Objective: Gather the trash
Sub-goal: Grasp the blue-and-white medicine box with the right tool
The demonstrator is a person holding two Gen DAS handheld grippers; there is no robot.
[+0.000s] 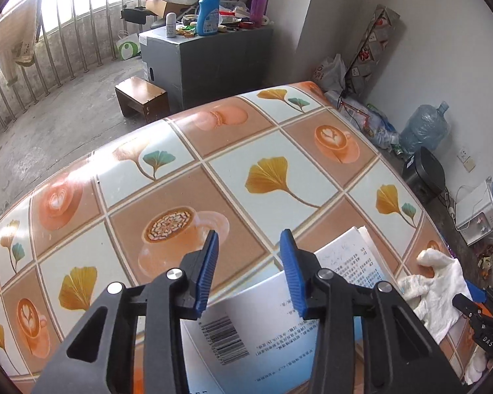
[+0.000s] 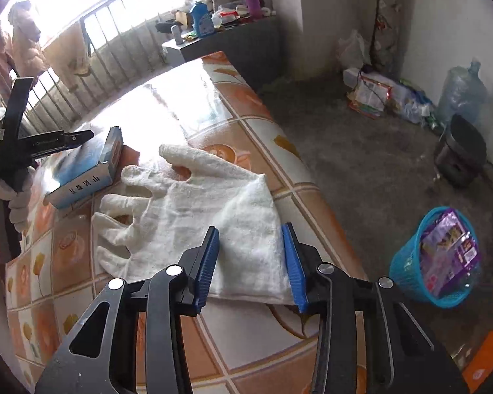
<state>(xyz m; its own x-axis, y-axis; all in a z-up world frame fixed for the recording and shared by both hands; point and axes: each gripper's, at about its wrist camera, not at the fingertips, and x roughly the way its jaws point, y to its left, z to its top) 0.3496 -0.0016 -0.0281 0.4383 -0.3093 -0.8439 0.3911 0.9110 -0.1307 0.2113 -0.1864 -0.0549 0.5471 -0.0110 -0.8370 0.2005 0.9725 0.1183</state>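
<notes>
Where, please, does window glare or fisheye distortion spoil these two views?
Right wrist view: glare whitens the tabletop behind the white glove and part of the box. Left wrist view: milder sheen at the table's left edge; the railing bows strongly.

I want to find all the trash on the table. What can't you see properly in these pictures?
- Box, left wrist view: the gripper covers part of it, and the bottom edge cuts it off.
- Glove, right wrist view: the cuff end is behind the jaws.
- Basket, right wrist view: only purple packets show on top; anything deeper is hidden.
</notes>
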